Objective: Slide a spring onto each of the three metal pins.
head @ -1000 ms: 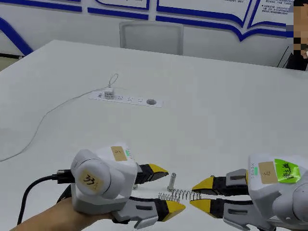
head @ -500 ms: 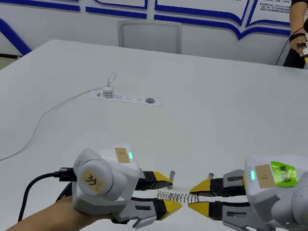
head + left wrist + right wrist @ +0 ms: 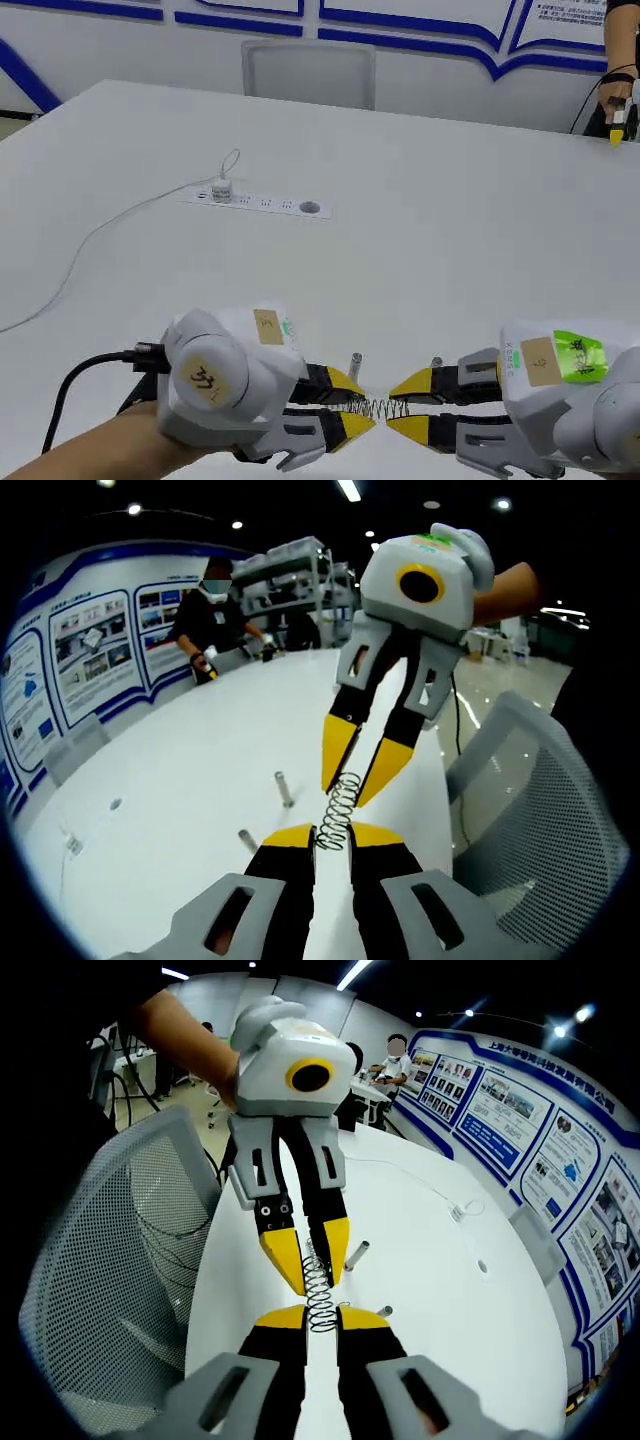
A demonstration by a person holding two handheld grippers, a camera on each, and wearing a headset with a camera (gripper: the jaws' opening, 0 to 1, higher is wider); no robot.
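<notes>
Surroundings: white table point(image 3: 450, 250). A power strip point(image 3: 262, 203) with a white cable point(image 3: 100, 235) lies well apart from your work. A grey chair point(image 3: 308, 72) stands behind the far edge, and a person point(image 3: 215, 610) is at the table's far end. A first pin point(image 3: 354, 362) stands just behind your left tips and a second pin point(image 3: 436, 362) just behind your right tips, both bare.

Tongs: your left gripper point(image 3: 362, 405) and right gripper point(image 3: 395, 407) meet tip to tip. Each has its jaws drawn almost together, pinching one end of the spring point(image 3: 378, 408).

Spring: a thin, bright wire coil with open turns. It spans the short gap between the yellow tips, just in front of the two pins and near the table's front edge. It bows slightly in the left gripper view.
</notes>
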